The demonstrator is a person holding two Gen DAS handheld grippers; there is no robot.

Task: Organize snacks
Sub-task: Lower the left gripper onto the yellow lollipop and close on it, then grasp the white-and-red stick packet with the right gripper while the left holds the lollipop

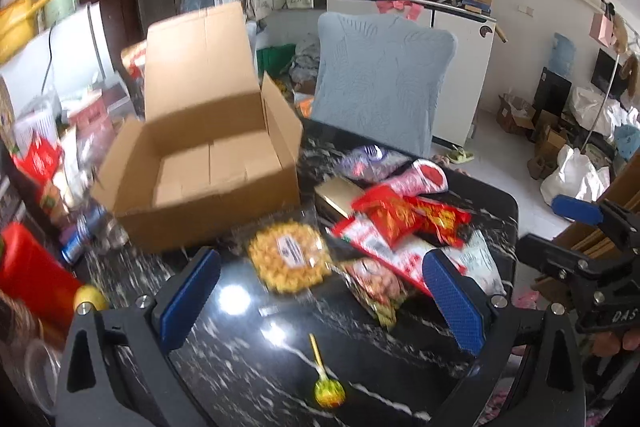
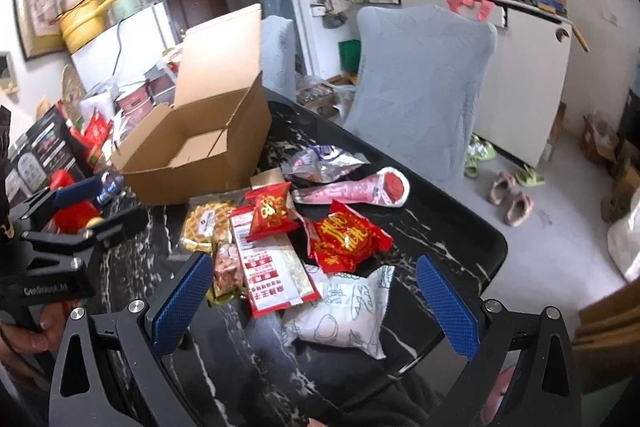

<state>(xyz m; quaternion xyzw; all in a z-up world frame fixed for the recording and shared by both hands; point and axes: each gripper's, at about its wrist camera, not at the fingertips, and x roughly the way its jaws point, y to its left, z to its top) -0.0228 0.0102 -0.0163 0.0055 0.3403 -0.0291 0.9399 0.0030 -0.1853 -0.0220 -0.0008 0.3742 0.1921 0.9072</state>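
Both your jaws gape empty above the worktop; the snack pile sits at 4 o'clock of the open box. Overlapping packets may drag neighbours off the edge.

Motion blurs the cardboard box; snack packets overlap, print unreadable.

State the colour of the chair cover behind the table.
Pale blue chair cover, clearest in the right wrist view.

Both wrist views low over the table, sharing the box.
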